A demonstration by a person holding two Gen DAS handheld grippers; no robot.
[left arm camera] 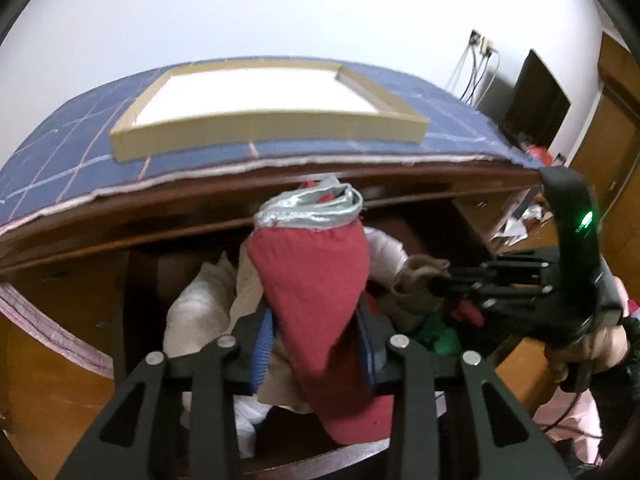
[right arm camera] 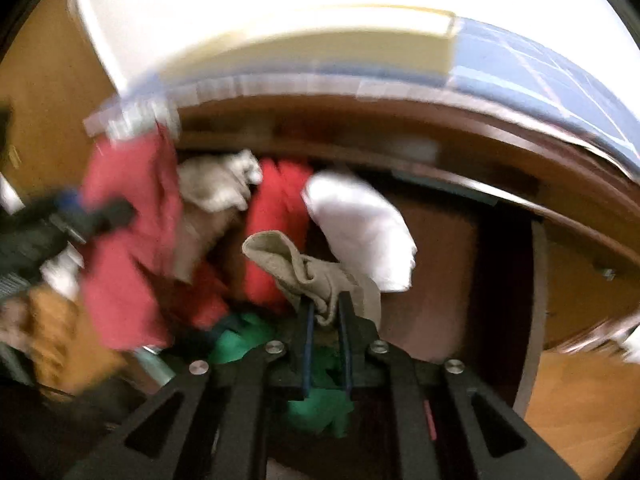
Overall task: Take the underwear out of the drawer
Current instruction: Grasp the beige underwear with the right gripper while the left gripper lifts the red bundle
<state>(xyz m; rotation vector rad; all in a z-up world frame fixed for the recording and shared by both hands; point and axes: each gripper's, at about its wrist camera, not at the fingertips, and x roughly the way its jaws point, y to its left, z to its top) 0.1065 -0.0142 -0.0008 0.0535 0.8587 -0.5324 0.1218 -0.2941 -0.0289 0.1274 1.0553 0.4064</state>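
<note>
My left gripper [left arm camera: 316,320] is shut on red underwear with a silver waistband [left arm camera: 312,272] and holds it above the open wooden drawer [left arm camera: 80,300]. My right gripper [right arm camera: 326,312] is shut on a beige garment [right arm camera: 308,272] over the drawer; it also shows at the right of the left wrist view [left arm camera: 436,280], with the beige garment [left arm camera: 416,284] in its tips. The left gripper [right arm camera: 104,216] with the red underwear [right arm camera: 128,240] shows blurred at the left of the right wrist view. The drawer holds white [right arm camera: 360,224], red [right arm camera: 276,232] and green [right arm camera: 240,340] clothes.
Above the drawer, a blue checked cloth [left arm camera: 80,160] covers the tabletop, with a shallow wooden tray [left arm camera: 264,128] on it. A dark monitor [left arm camera: 536,100] and wall cables [left arm camera: 480,68] stand at the far right. A wooden door [left arm camera: 612,140] is at the right edge.
</note>
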